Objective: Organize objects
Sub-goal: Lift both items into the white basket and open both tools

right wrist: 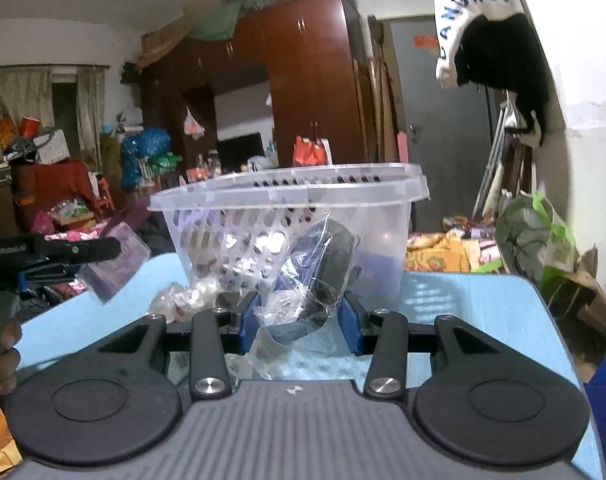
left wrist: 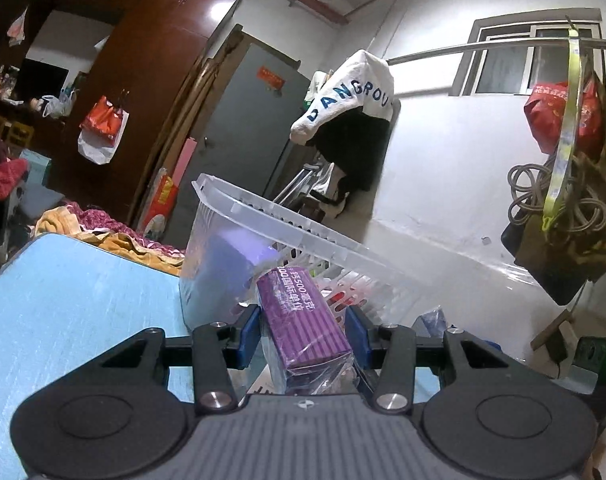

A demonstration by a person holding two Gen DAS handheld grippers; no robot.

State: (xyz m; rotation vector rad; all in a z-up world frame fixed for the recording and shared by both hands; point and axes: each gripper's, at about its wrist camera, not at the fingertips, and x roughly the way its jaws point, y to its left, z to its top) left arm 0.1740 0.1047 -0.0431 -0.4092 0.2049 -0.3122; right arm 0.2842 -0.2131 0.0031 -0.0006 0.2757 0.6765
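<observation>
My left gripper is shut on a purple box wrapped in clear film and holds it up beside the clear plastic basket. The right wrist view shows this gripper with the purple box at the left, above the blue table. My right gripper is shut on a clear plastic bag with a dark item inside, just in front of the basket. The basket holds a few items, blurred through its wall.
A small clear packet lies on the table left of the basket. A green plastic bag stands at the table's right edge. A bed with patterned blankets lies behind the table. Clothes hang on a rail.
</observation>
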